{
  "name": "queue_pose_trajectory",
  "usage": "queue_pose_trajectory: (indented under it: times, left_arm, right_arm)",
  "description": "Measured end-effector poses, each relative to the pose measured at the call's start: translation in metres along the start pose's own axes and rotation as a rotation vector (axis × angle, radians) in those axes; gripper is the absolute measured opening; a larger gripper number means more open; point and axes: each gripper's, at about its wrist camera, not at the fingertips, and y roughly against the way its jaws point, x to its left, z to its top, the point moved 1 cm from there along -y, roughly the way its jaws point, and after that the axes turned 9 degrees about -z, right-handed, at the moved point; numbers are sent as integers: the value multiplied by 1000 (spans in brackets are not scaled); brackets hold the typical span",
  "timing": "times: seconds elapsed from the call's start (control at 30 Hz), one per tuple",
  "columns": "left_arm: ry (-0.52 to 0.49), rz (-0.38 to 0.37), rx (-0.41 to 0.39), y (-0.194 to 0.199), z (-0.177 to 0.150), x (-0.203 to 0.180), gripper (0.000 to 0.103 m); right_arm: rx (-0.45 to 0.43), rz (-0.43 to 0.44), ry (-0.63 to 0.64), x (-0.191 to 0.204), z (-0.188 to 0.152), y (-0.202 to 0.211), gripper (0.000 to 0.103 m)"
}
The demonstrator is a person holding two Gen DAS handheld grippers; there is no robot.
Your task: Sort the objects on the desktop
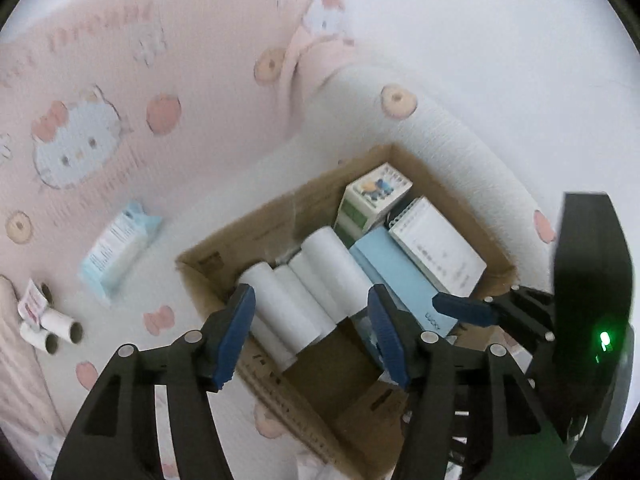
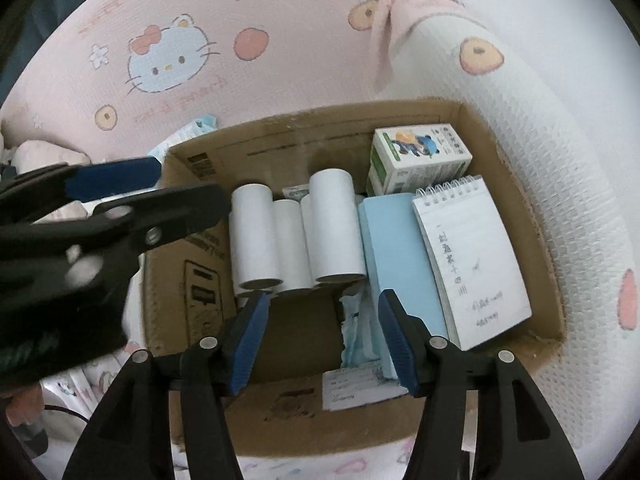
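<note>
Cardboard box [image 1: 256,236] of sorted items sits on a pink and white cartoon-cat bedspread [image 1: 120,80], seen from the left wrist view. Inside lie several white paper rolls [image 1: 304,292] side by side, a pale blue flat box [image 1: 404,280], a white spiral notepad [image 1: 440,248] and a small green-and-white carton [image 1: 372,196] at the far corner. The left tool [image 1: 312,328] hovers above the rolls with its blue pads spread apart and nothing between them. The right tool [image 1: 464,308] enters from the right edge (only one blue pad tip shows clearly here). Outside the box, on the bedspread to the left, lie a light blue packet [image 1: 116,248] and three small loose rolls [image 1: 52,328].

From the right wrist view, the box [image 2: 516,200] fills the middle. The rolls [image 2: 296,232] lie left of centre, the blue flat box [image 2: 400,248] just beside them, the notepad [image 2: 472,264] against the right wall, the carton [image 2: 420,156] behind it. The right tool [image 2: 324,336] stands open and empty over a bare patch of the box floor. A crumpled bluish wrapper [image 2: 356,332] lies near its right pad. The left tool [image 2: 116,184] crosses the left side, blurred.
</note>
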Motion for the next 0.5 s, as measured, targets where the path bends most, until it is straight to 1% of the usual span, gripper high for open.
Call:
queue_pose_trajectory:
  times: [0.17, 0.23, 0.3, 0.4, 0.5]
  left_arm:
    - [-77, 43, -70, 36, -21, -11, 64]
    - [-88, 50, -93, 52, -29, -13, 64]
    - [-91, 47, -117, 59, -35, -11, 64]
    - [-69, 57, -154, 73, -40, -7, 64]
    - [-77, 41, -169, 87, -43, -7, 64]
  right_arm:
    - [-25, -42, 40, 21, -2, 21, 56]
    - [-28, -67, 46, 30, -4, 28, 58]
    - [-31, -96, 48, 36, -7, 36, 59]
    - [-31, -148, 58, 45, -10, 50, 60]
    - [-38, -188, 67, 52, -13, 62, 60]
